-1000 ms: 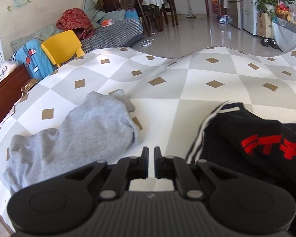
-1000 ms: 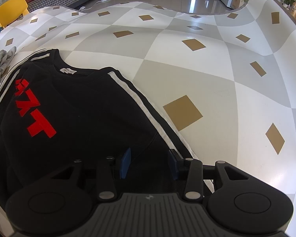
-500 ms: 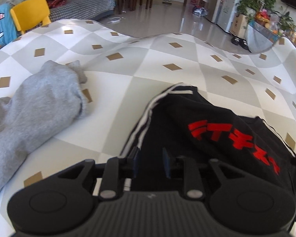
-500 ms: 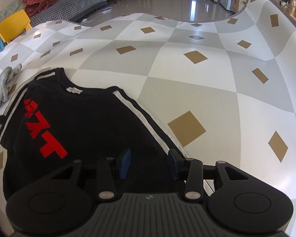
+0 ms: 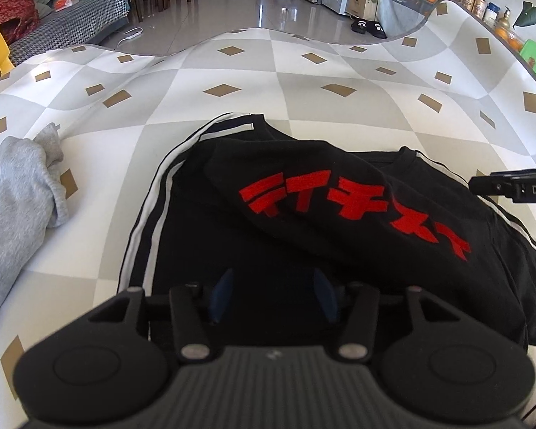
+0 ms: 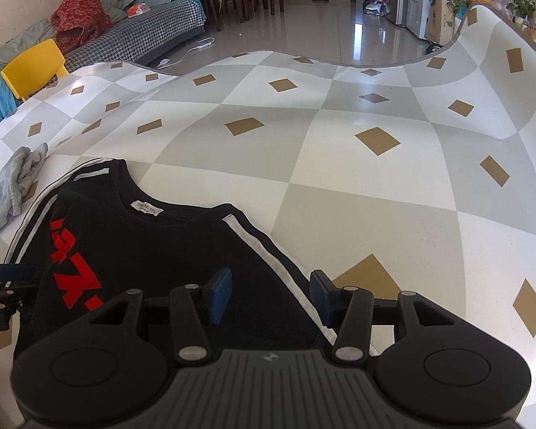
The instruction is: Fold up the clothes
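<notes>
Item: black cotton T-shirt with red block lettering and white shoulder stripes [image 5: 339, 221], lying on the near part of the bench [image 6: 339, 150], which wore a grey-and-white checked cloth with tan diamonds. One side was already folded across the body, the lettering uppermost; the collar label faced up.

Left hand-held gripper [image 5: 273, 295]: just been opening, blue pads apart over dark fabric near the lower hem, nothing pinched. Right hand-held gripper [image 6: 269, 296]: also just been opening, pads parted astride the white-striped right sleeve edge, not pressing on it.

Adjacent: crumpled grey sweatshirt [image 5: 18, 196], just beside the shirt's left sleeve but apart from it.

Hazards, as judged: closing on one layer only would have dragged the top fold loose and left the lower layer behind. A pinch too shallow on the striped edge might have slipped mid-lift. Uneven lifting by the two hands would have skewed the fold. A wide leftward sweep could have caught the grey sweatshirt.
</notes>
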Demonstrator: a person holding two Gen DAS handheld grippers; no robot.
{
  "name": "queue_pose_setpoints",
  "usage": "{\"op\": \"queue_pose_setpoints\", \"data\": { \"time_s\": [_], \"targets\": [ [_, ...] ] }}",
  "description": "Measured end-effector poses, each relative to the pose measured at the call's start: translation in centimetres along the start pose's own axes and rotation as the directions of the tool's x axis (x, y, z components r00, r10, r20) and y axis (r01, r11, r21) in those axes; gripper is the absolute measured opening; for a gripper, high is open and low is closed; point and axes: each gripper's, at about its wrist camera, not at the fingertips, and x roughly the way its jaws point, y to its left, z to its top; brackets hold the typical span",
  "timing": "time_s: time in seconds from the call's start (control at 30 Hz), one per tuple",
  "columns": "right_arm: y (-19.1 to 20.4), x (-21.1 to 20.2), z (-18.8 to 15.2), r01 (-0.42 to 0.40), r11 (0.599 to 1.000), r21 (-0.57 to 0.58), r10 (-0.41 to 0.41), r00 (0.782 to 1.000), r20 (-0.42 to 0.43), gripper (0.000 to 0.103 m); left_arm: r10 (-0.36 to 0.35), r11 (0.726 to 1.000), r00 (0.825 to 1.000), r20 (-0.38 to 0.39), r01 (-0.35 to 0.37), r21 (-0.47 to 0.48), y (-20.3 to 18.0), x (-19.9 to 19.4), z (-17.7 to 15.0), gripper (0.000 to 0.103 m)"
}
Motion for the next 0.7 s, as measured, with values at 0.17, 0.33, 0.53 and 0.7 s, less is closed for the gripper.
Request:
{"op": "queue_pose_setpoints", "data": {
  "time_s": [0.17,0.33,0.53,0.7],
  "targets": [
    [-0.1,1.6,-0.2,0.021,1.000,0.018,-0.020,0.999,-0.043,0.048,-0.012,1.000,1.000,-0.011,0.012,-0.029,0.4,0.6,-0.3,0.051],
    [0.4,2.1,-0.6,-0.006,1.000,0.001,0.006,0.999,-0.034,0.058,-0.026,0.998,0.999,-0.018,0.025,-0.063,1.0,0.9,-0.3,0.056],
    [2.3,2.3,-1.4,0.026,0.990,-0.141,-0.028,1.000,-0.012,0.052,-0.021,0.999,1.000,-0.022,0.020,-0.038,0.2,1.1,-0.4,0.072],
    [2.9,2.3,-1.3,0.030,0.985,-0.168,-0.032,0.999,-0.010,0.007,0.004,1.000,1.000,-0.024,-0.004,0.003,-0.6,1.2,-0.6,0.076]
  ]
}}
